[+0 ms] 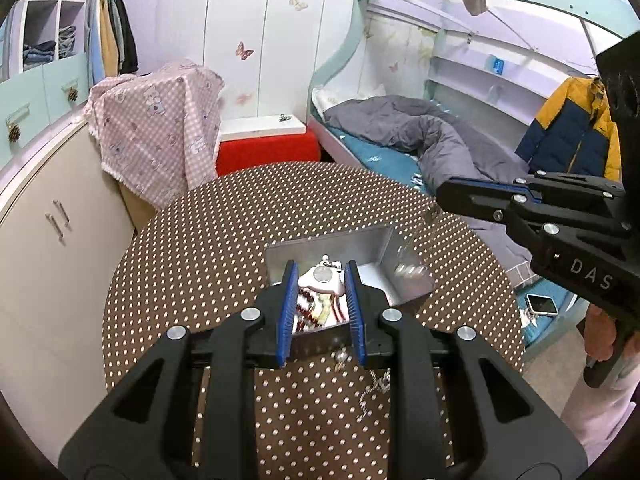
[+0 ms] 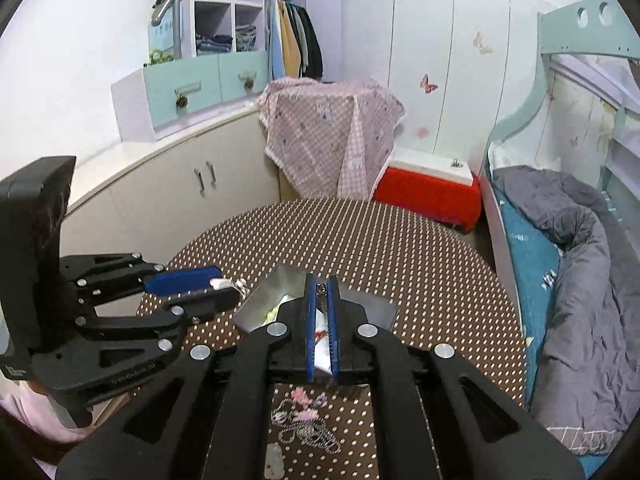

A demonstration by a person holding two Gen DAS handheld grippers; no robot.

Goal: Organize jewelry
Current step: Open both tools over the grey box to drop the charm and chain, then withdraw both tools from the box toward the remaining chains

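1. Left wrist view shows white letters "DAS" on the black body of the right gripper (image 1: 440,196), which reaches in from the right above the table (image 1: 168,264); its fingers are pressed together on a thin chain (image 1: 430,216) that hangs blurred from the tips over the box.
2. Right wrist view shows small raised lettering on the side of the left gripper (image 2: 224,288), too small for me to read.
3. On the brown, white-dotted table stands a silver metal box (image 1: 372,248), open at the top, its near wall just behind the left gripper (image 1: 322,280).
4. Inside the box lie red and cream beaded strands (image 1: 316,312); the rest of its contents is blurred.
5. The left gripper's blue pads are closed on a white piece with a round silver disc (image 1: 323,278), held above the box's near part.
6. In the right wrist view the right gripper (image 2: 321,284) has its blue pads nearly touching, with the chain's small clasp (image 2: 321,291) pinched between them over the box (image 2: 384,308).
7. On the table in front of the box, loose silver chains (image 2: 308,428) lie tangled with pink flower charms (image 2: 301,396).
8. A phone (image 1: 541,304) lies face up on the blue bedding beside the table.
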